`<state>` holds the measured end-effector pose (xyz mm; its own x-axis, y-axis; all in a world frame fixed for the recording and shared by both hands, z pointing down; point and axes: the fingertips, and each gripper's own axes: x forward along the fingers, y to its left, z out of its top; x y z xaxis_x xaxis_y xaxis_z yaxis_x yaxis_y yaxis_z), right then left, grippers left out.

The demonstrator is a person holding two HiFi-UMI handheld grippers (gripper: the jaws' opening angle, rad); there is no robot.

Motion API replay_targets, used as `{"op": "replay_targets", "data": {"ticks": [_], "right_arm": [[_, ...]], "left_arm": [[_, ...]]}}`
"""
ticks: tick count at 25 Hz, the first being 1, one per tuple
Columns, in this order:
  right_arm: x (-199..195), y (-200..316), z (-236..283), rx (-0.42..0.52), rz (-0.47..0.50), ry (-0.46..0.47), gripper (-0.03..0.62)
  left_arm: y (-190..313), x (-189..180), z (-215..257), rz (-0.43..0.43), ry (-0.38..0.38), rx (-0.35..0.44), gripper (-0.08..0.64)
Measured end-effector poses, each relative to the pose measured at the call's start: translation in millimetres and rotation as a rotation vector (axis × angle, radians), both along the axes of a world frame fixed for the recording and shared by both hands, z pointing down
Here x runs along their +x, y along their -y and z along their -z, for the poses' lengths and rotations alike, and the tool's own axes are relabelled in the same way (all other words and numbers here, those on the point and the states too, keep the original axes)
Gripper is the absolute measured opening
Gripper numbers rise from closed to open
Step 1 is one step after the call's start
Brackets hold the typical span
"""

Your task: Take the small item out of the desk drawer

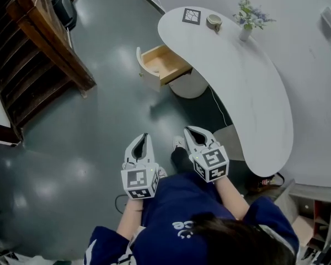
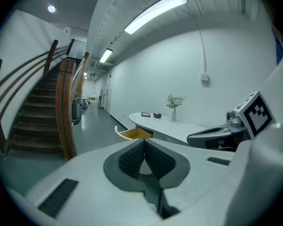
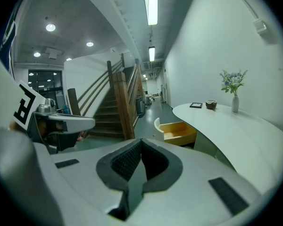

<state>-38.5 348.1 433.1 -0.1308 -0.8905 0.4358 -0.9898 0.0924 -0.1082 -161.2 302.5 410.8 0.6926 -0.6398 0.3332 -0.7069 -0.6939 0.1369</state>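
The white curved desk [image 1: 248,87] has its drawer [image 1: 161,65] pulled open toward the floor, showing a yellow wooden inside. I cannot make out a small item in it from here. The drawer also shows far off in the left gripper view [image 2: 134,133] and the right gripper view [image 3: 179,132]. My left gripper [image 1: 145,136] and right gripper [image 1: 187,130] hover side by side close to my body, well short of the drawer. Both are shut with nothing between the pads [image 2: 132,157] [image 3: 125,159].
A framed marker card [image 1: 191,16], a small bowl [image 1: 214,21] and a vase of flowers [image 1: 245,29] stand at the desk's far end. A wooden staircase [image 1: 38,54] rises at the left. Grey floor [image 1: 110,109] lies between me and the drawer.
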Motion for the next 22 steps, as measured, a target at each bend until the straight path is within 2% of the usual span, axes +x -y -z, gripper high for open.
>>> {"op": "replay_targets", "data": {"ticks": [8,15,22], "right_arm": [[38.4,65.7,-6.9,-0.013,0.111,0.051,0.008],[88.6,117.9,-8.4,-0.003,0.113,0.059,0.008],[128.5,149.3,-8.9,0.0,0.159,0.078,0.008]], "left_arm": [[54.5,51.4,2.1,0.038,0.029,0.005,0.005],[99.6,106.0,9.6,0.054,0.04,0.029,0.005],[126.0,146.2,8.7,0.088,0.053,0.025,0.005]]}}
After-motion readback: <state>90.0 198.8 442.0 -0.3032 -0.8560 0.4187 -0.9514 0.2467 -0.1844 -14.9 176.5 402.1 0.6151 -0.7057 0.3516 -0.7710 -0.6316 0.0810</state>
